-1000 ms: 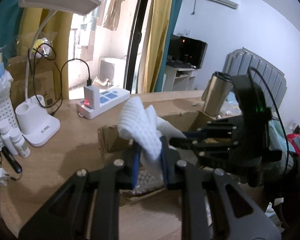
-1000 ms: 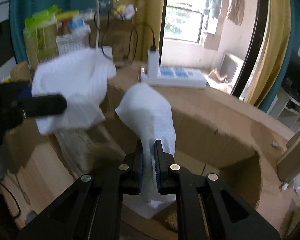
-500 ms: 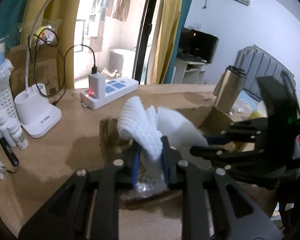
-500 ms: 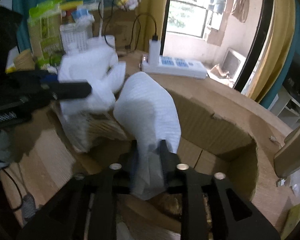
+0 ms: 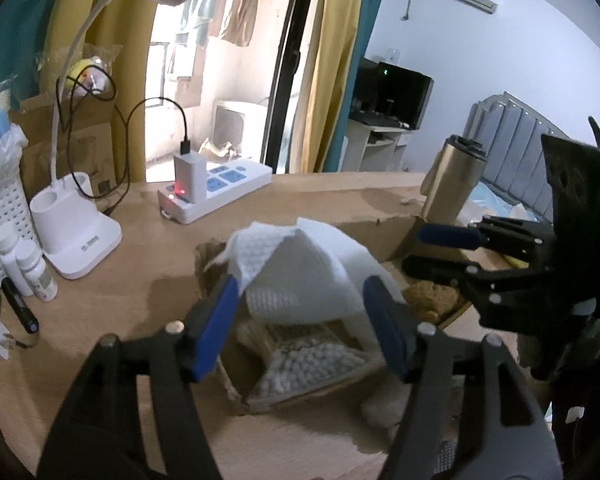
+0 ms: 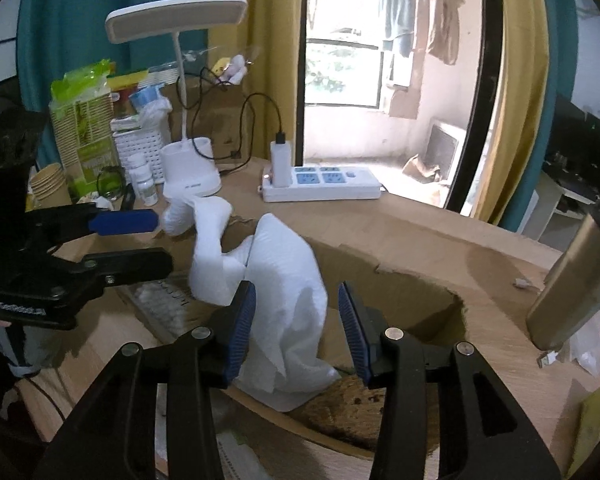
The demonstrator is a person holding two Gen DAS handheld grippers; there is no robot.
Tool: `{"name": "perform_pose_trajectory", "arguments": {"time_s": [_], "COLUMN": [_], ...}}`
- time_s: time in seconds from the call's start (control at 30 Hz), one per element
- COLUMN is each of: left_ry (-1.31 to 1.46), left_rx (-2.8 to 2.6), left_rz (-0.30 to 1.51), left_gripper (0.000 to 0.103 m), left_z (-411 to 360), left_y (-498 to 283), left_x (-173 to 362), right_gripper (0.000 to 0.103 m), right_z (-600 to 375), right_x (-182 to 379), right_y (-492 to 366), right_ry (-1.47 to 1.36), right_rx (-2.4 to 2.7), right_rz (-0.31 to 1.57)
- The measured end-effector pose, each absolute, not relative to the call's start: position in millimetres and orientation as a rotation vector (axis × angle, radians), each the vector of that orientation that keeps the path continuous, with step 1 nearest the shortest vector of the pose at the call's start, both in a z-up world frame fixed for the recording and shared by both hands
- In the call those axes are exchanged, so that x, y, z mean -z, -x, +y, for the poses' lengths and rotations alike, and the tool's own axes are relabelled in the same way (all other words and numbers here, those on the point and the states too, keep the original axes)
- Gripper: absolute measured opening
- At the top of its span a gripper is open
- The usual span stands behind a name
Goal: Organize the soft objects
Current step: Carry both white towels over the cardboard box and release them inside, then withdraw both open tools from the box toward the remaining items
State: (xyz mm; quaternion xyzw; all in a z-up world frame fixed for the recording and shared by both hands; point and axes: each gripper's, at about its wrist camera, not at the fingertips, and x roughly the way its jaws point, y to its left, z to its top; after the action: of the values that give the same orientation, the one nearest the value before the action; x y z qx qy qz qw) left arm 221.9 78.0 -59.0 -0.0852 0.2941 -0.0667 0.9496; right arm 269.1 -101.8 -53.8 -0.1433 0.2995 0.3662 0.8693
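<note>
Left gripper: the jaws have just been opening and now stand released, blue pads spread apart. The white cloth lies between them but is not clamped. In the left wrist view it forms a tent-shaped fold at the 12 o'clock side of the gap. Its left edge lies against the tip of the left pad; its right side drapes behind the right pad. Pressure contact with either pad cannot be confirmed.

Right gripper: the jaws have likewise just been opening and now stand released. In the right wrist view the cloth rises through the gap between the pads. It lies close against the pad at 9 o'clock and stands clear of the pad at 3 o'clock. Its lower end rests on the contents of the cardboard box.

Cloth location: draped over the open cardboard box, above a bag of white beads inside it. One twisted end extends toward 10 o'clock in the right wrist view and ends just beside the upper blue pad of the left gripper.

Surroundings: the box sits on a wooden table. A white power strip lies at 12 o'clock beyond the box. A white desk lamp stands at 11 o'clock. A metal flask stands at 3 o'clock
</note>
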Motion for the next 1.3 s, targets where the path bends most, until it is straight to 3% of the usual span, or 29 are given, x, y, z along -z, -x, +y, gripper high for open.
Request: {"name": "perform_pose_trajectory", "arguments": {"time_s": [0.53, 0.63, 0.73, 1.1, 1.3], "left_ry": [0.168, 0.175, 0.170, 0.152, 0.157], "left_rx": [0.097, 0.099, 0.113, 0.145, 0.164], "left_rz": [0.573, 0.561, 0.552, 0.533, 0.547], "left_gripper": [0.070, 0.075, 0.078, 0.080, 0.089], "left_z": [87.4, 86.1, 82.0, 63.7, 55.8], "left_y": [-198.2, -189.5, -181.5, -148.4, -130.0], "left_x": [50.9, 46.7, 42.5, 27.4, 26.4], "right_gripper": [0.049, 0.058, 0.060, 0.061, 0.062], "right_z": [-128.6, -137.5, -144.1, -162.9, -175.7], "right_x": [46.0, 38.2, 30.9, 12.5, 12.8], "right_y": [-254.0, -244.1, -234.4, -191.9, -174.5], "right_ry": [0.265, 0.250, 0.241, 0.226, 0.203], "right_rx": [-0.700, -0.688, -0.676, -0.656, -0.633], "right_rz": [0.603, 0.581, 0.562, 0.518, 0.525]}}
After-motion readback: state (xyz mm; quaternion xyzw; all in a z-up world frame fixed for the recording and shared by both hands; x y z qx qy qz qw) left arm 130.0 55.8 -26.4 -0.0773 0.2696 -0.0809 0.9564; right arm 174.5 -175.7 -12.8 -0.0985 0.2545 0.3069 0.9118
